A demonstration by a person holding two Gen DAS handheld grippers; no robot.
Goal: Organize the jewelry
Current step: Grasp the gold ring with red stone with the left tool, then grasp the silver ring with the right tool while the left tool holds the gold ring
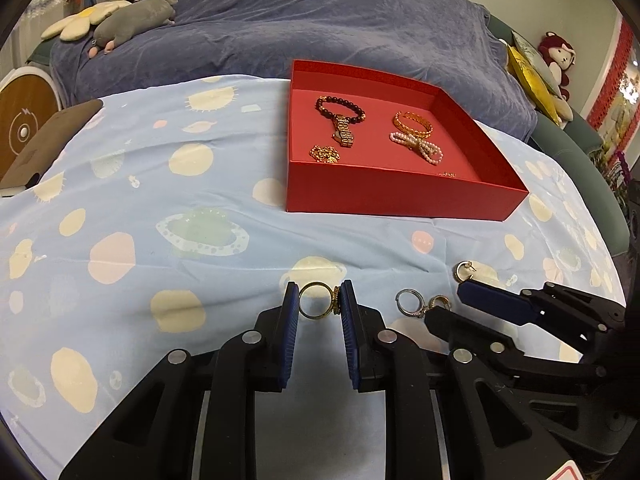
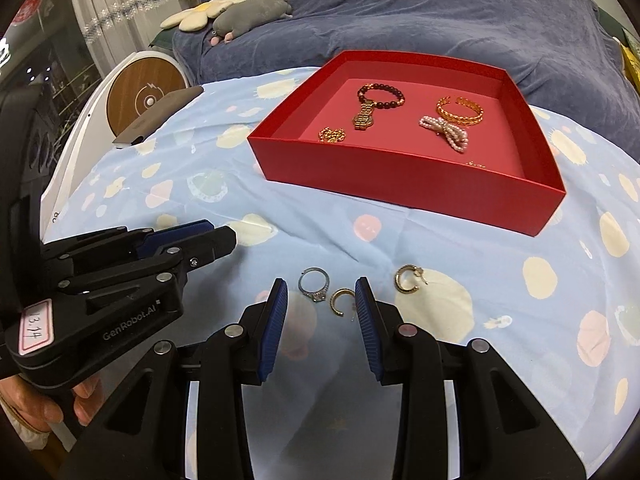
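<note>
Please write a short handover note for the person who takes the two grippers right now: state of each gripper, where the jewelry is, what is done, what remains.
Left gripper: open, a gold ring between its fingertips, on the cloth, not clamped yet.
Right gripper: open, over a silver ring and a gold hoop earring; a second hoop earring lies just to its right.
Done: in the red box are a bead bracelet, a gold bangle, a pearl bow and a small gold chain.
Left: both rings and both earrings go into the box.

Tiny gold piece (image 1: 447, 175) behind box wall (image 1: 400, 194)
</note>
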